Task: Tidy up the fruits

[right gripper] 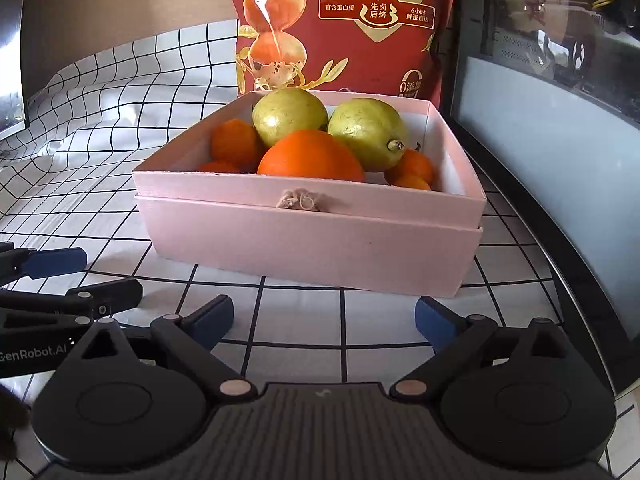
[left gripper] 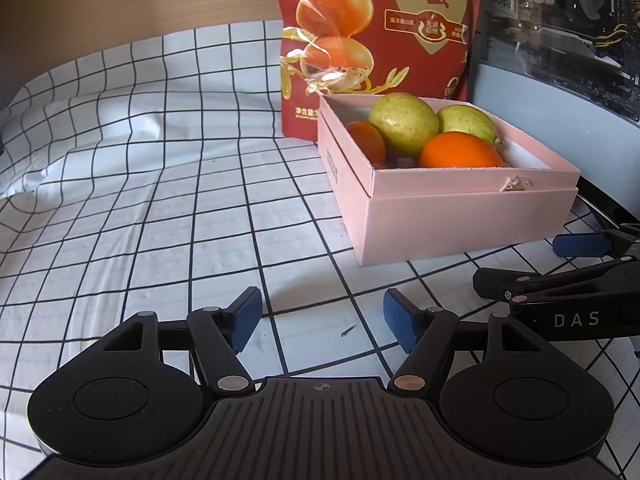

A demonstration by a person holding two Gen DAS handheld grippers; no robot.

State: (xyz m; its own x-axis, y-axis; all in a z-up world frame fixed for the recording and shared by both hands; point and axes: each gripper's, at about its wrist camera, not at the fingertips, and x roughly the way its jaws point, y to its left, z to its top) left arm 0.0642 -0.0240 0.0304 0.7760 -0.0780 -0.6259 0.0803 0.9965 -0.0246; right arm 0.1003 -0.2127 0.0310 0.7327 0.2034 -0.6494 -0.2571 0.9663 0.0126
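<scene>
Here, both grippers (left gripper: 320, 320) (right gripper: 324, 322) spread empty, pink box (right gripper: 308, 240) of fruit, guava (right gripper: 368, 134) stem pointing right.

Fruit-filled pink box (left gripper: 460, 216) beyond spread fingers (left gripper: 245, 322)

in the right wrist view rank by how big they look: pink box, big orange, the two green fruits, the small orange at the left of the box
1. pink box
2. big orange and the two green fruits: all look alike; the orange sits nearest the camera and is partly hidden by the box wall, so no ranking.
3. small orange
</scene>
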